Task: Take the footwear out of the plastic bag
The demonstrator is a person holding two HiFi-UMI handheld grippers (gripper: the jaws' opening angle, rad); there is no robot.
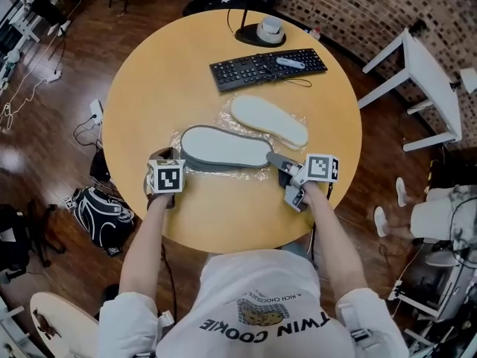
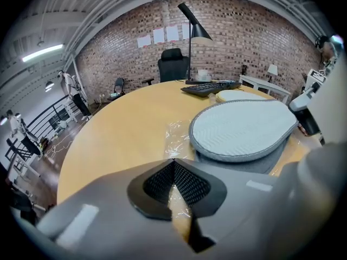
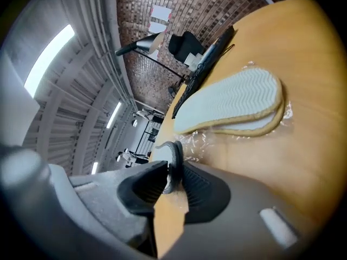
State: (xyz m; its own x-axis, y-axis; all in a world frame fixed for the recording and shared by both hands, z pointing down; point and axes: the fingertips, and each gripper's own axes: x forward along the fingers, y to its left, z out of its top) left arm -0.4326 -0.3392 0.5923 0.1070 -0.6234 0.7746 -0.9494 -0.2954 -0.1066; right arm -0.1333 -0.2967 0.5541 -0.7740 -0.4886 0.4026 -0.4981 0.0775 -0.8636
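Footwear lies sole-up on the round worktop (image 1: 149, 88): a grey slipper (image 1: 223, 146) nearer the person and a cream slipper (image 1: 268, 121) just beyond it, both resting on the crumpled clear plastic bag (image 1: 176, 142). The left gripper (image 2: 172, 164) sits at the grey slipper's left end, its jaws together, apparently pinching the bag's film. The right gripper (image 3: 172, 175) is clamped on the dark rim of the grey slipper's right end. A black keyboard (image 1: 268, 67) lies farther back.
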